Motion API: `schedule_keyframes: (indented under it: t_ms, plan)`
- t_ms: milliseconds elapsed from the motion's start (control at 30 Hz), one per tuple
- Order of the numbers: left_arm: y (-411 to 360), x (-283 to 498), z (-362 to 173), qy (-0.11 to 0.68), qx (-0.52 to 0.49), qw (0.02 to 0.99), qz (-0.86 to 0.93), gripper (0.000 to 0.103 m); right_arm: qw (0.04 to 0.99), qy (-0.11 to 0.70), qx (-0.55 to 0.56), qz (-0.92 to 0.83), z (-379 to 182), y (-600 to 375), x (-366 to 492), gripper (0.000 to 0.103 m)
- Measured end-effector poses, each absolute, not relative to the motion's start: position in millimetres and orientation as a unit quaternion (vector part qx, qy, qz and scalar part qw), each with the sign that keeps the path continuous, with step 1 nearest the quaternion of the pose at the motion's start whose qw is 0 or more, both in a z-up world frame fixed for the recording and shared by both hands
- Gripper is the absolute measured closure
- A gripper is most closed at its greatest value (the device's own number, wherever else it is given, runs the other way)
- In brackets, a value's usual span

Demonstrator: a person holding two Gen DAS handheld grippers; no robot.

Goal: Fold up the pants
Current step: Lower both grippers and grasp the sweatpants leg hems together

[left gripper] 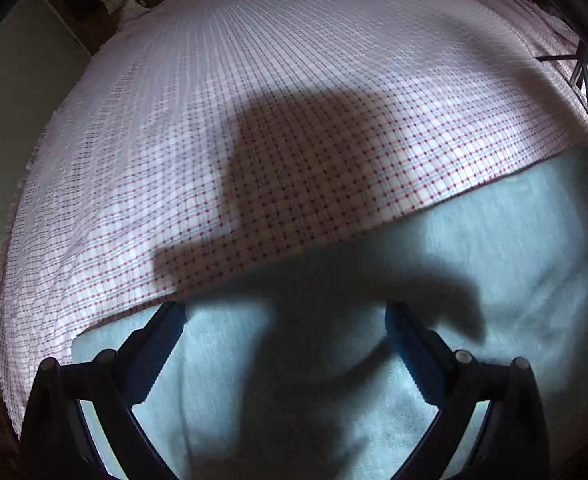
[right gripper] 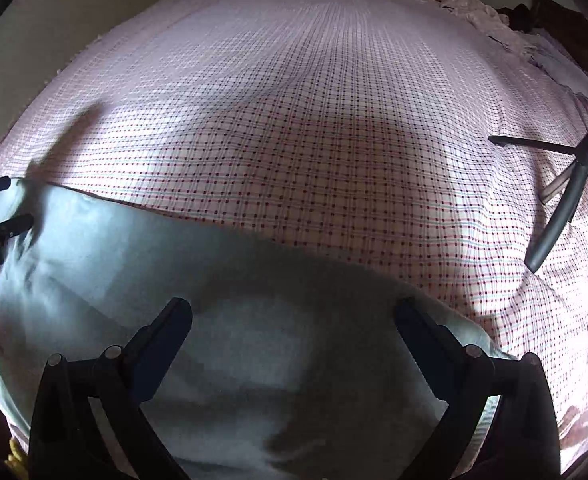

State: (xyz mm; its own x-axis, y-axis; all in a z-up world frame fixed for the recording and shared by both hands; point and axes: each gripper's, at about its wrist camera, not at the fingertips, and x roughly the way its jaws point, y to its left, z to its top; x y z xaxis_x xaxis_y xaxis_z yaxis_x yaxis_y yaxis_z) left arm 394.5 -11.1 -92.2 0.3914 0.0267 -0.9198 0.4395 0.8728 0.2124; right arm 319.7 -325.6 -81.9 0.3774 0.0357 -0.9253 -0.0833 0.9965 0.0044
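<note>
- The pants [left gripper: 493, 248] lie flat on the bed, at its near edge, as a pale blue-grey spread under both grippers. We see soft wrinkles across them [right gripper: 106, 264]. We cannot tell waistband from legs in either view.
- Both grippers hover over the cloth with jaws wide and nothing between them: left gripper [left gripper: 284, 330], right gripper [right gripper: 294, 326]. We cannot tell whether the fingers touch the fabric.
- Risk: a pinch taken mid-panel gathers one layer only. We judge the fold would then bunch rather than lie square. Take an edge or corner instead.
- Risk: the checked sheet [left gripper: 214, 120] lies directly under the pants. Jaws driven too deep could catch sheet and pants together and drag both.
- Risk: heavy shadows [left gripper: 313, 300] cross the cloth and hide its edges. We may misjudge where the hem lies.
- Risk: uneven lift between the two grippers would skew the fold line.
- Risk: a grey tripod [right gripper: 561, 196] stands on the bed to the right, well apart from the pants. A wide swing of cloth toward it could snag a leg.
</note>
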Motion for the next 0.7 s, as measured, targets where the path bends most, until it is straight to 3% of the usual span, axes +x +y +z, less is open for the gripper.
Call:
schedule_keyframes:
  t_ms: [167, 533, 600, 667, 700]
  plan:
    - [3, 407, -107, 0.551, 0.175, 0.797, -0.174, 0.000, 0.820, 0.568, -0.018, 0.069, -105, -330, 331, 0.004]
    - [-8, 418, -116, 0.518, 0.197, 0.816, -0.162, 0.001, 0.824, 0.561, -0.033, 0.070, -110, -319, 338, 0.004]
    - [-11, 418, -114, 0.520, 0.186, 0.819, -0.157, 0.008, 0.823, 0.563, -0.036, 0.068, -110, -314, 339, 0.009]
    - [-18, 409, -108, 0.515, 0.187, 0.820, -0.164, 0.029, 0.824, 0.560, -0.042, 0.077, -105, -307, 334, 0.032]
    - [-21, 405, -106, 0.512, 0.192, 0.821, -0.165, 0.036, 0.825, 0.558, -0.050, 0.078, -102, -302, 331, 0.038]
